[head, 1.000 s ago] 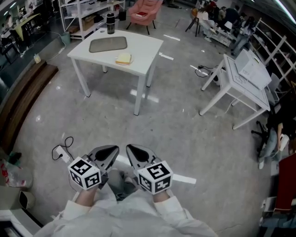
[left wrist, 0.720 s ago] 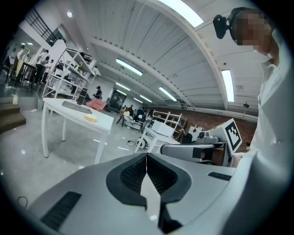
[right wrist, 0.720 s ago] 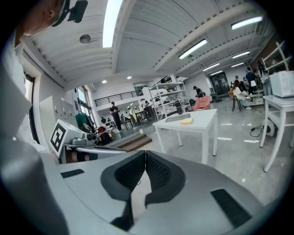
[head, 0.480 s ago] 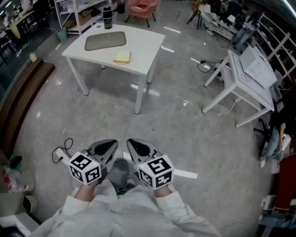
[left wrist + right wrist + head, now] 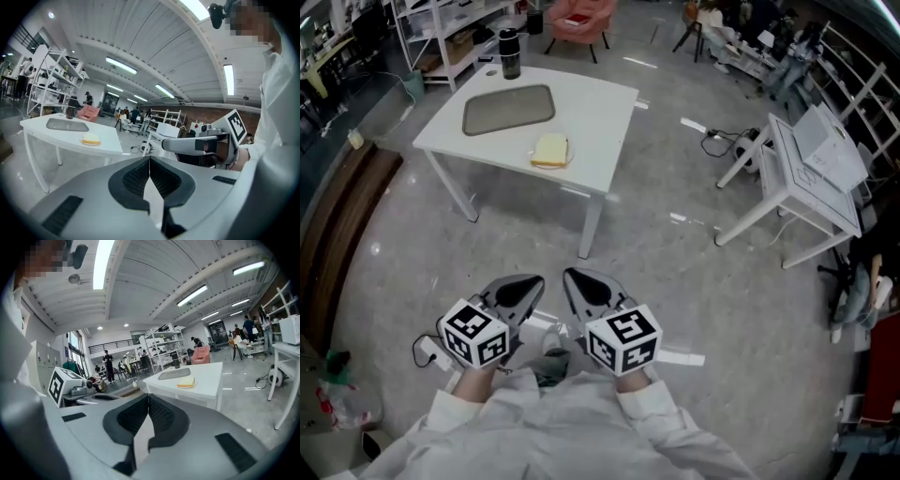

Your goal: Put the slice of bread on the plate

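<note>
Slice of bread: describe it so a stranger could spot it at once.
Find the left-hand white table on the grey floor. Beside the grey tray, toward the table's near edge, lies the slice of bread: the only pale yellow thing there.

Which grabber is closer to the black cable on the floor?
Left. The black cable lies just outside the left gripper, near its marker cube. The right gripper is on the left one's far side, farther from the cable.
</note>
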Motion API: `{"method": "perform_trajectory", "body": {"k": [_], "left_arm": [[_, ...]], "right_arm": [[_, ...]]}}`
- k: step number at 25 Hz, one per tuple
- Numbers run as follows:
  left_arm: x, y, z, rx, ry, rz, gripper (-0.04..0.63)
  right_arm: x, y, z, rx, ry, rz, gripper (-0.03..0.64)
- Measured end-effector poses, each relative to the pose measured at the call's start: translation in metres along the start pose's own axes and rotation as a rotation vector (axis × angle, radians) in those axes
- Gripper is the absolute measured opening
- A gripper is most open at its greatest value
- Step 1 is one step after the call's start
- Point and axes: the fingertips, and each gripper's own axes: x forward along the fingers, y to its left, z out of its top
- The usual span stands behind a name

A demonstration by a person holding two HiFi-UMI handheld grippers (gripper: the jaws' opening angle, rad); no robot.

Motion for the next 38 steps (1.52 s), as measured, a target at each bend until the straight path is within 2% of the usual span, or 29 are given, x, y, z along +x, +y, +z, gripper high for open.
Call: {"method": "perform_trajectory", "body": {"k": [6,13,20,25,38], "left_arm": [[0.025,0.055,0.033,0.016,-0.006,-0.053,0.009],[0.046,0.089,0.038,-0.009,0.010,-0.076,0.009],[0.057,0.122,0.040,-0.048,0.007,-0.052,0.009],[0.076,0.149,0.047,-0.063,0.008,-0.043,0.011],[0.160,0.225,0.101,-0.084,0.003,-0.018,0.011]], "right_arm": [[0.059,-0.022,0.029,-0.028,0.002,-0.019,0.015],[0.095,-0.039,0.038,-0.017,0.009,-0.045,0.015],[0.125,-0.059,0.038,0.010,0.023,-0.060,0.015],[0.153,-0.078,0.045,-0.021,0.037,-0.059,0.015],[0.226,-0.172,0.097,-0.004,0.042,-0.034,0.015]]}}
